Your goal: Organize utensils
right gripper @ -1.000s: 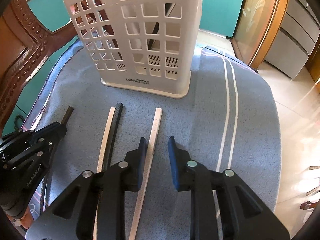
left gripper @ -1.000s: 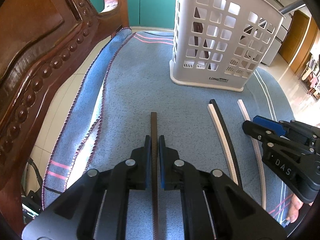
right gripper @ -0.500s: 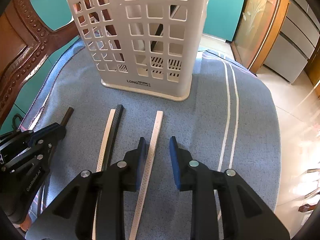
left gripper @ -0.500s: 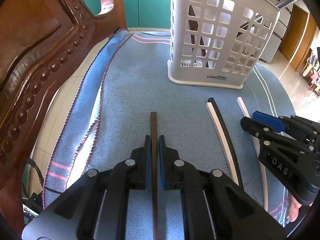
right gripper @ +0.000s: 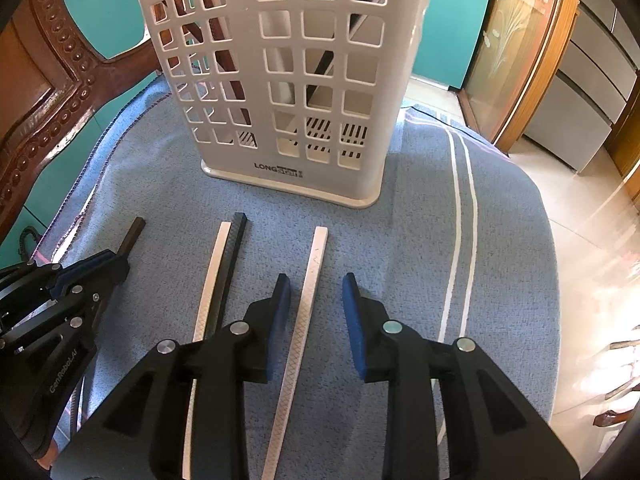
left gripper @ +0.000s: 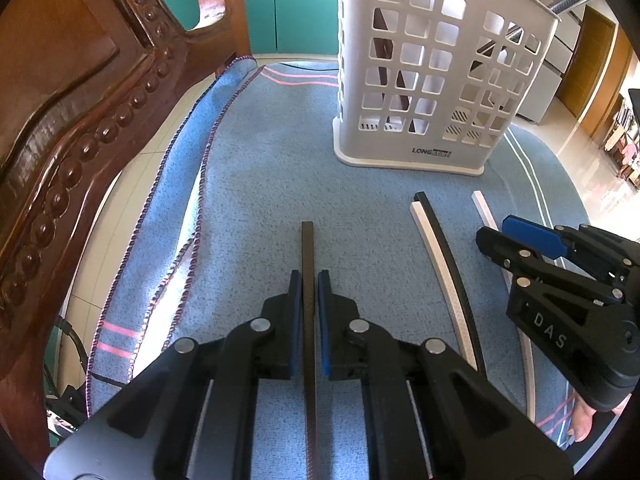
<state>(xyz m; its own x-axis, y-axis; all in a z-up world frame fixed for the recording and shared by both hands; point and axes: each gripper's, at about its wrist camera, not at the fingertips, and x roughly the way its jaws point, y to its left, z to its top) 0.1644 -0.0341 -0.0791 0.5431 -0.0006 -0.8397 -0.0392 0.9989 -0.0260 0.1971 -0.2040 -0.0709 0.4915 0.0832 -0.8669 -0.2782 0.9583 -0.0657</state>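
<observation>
My left gripper [left gripper: 308,276] is shut on a dark brown chopstick [left gripper: 307,248] that points toward the white perforated utensil basket [left gripper: 436,80]. A white chopstick [left gripper: 436,256] and a black chopstick [left gripper: 444,240] lie side by side to the right. My right gripper [right gripper: 313,280] is open, its jaws either side of a second white chopstick [right gripper: 308,292] that lies on the towel. The basket [right gripper: 280,80] stands ahead and holds several dark sticks. The left gripper [right gripper: 116,262] shows at the left of the right wrist view.
A blue towel [left gripper: 260,168] covers the table. A carved wooden chair back [left gripper: 72,100] rises at the left. The towel's right edge [right gripper: 536,240] drops to a tiled floor with cabinets beyond.
Both grippers have moved slightly forward toward the basket. The left stays shut on the brown chopstick; the right stays open around the white one.
</observation>
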